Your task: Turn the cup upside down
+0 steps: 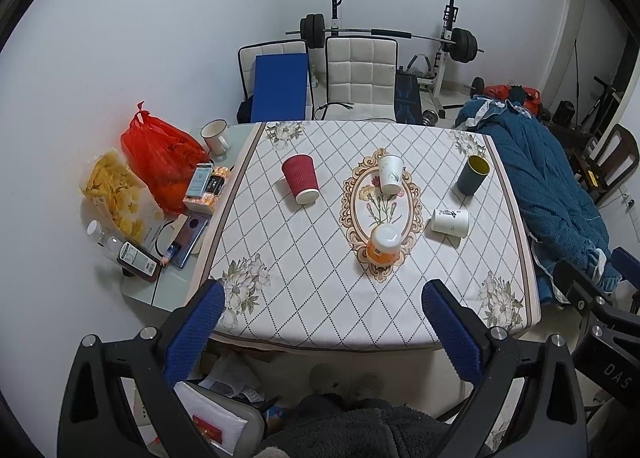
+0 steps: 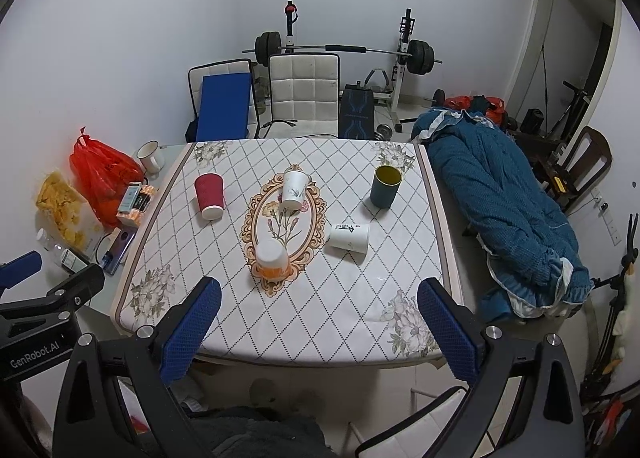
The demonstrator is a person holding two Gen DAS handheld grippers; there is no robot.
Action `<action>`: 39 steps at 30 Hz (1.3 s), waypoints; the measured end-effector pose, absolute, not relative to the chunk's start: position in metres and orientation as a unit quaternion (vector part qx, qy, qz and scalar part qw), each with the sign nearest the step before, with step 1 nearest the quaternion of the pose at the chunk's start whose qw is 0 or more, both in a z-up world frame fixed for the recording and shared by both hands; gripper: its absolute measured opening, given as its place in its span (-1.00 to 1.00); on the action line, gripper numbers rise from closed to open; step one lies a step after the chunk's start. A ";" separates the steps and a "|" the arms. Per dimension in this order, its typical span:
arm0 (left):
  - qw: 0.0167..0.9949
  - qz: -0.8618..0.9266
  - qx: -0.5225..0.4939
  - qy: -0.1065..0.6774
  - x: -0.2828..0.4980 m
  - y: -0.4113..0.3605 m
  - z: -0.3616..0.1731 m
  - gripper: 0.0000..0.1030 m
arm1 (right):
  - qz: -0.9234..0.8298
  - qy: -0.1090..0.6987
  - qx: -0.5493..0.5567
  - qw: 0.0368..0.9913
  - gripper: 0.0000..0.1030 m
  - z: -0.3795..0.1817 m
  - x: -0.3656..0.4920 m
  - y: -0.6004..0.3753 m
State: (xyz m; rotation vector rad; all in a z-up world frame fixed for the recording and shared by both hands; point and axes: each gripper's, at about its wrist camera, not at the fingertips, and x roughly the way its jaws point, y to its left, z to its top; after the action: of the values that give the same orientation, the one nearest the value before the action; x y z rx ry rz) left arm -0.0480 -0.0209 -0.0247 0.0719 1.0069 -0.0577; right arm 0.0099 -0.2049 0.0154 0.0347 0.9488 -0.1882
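Note:
Several cups stand on the patterned tablecloth point(image 1: 304, 290) point(image 2: 312, 310). A red ribbed cup point(image 1: 300, 178) point(image 2: 209, 195) and a white flowered cup point(image 1: 390, 173) point(image 2: 295, 188) stand mouth up. A dark blue cup point(image 1: 473, 174) point(image 2: 386, 186) with a yellow inside stands upright at the right. An orange cup point(image 1: 384, 244) point(image 2: 272, 258) stands upside down near the front. A white cup point(image 1: 450, 222) point(image 2: 349, 238) with black writing lies on its side. My left gripper point(image 1: 324, 300) and right gripper point(image 2: 320, 298) are both open and empty, held before the table's near edge.
A red bag point(image 1: 162, 155), snack bag point(image 1: 116, 193), white mug point(image 1: 215, 136), boxes, bottles and a phone crowd the table's left strip. A blue quilt point(image 2: 500, 209) lies right of the table. Chairs point(image 2: 304, 95) and a barbell rack point(image 1: 440, 41) stand behind.

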 end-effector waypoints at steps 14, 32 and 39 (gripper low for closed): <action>0.874 -0.028 0.038 0.483 -0.048 -0.019 -0.024 0.96 | -0.085 0.458 0.020 0.885 0.95 0.016 0.008 -0.206; 0.875 -0.027 0.042 0.481 -0.052 -0.009 -0.022 0.96 | -0.086 0.458 0.019 0.884 0.95 0.015 0.009 -0.205; 0.874 -0.029 0.044 0.482 -0.052 -0.011 -0.022 0.96 | -0.086 0.459 0.020 0.884 0.95 0.015 0.008 -0.205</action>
State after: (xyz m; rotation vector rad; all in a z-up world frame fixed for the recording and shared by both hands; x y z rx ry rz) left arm -0.0521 -0.0107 -0.0222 0.0915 1.0073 -0.0610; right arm 0.0083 -0.2048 0.0147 0.0417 0.9550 -0.1780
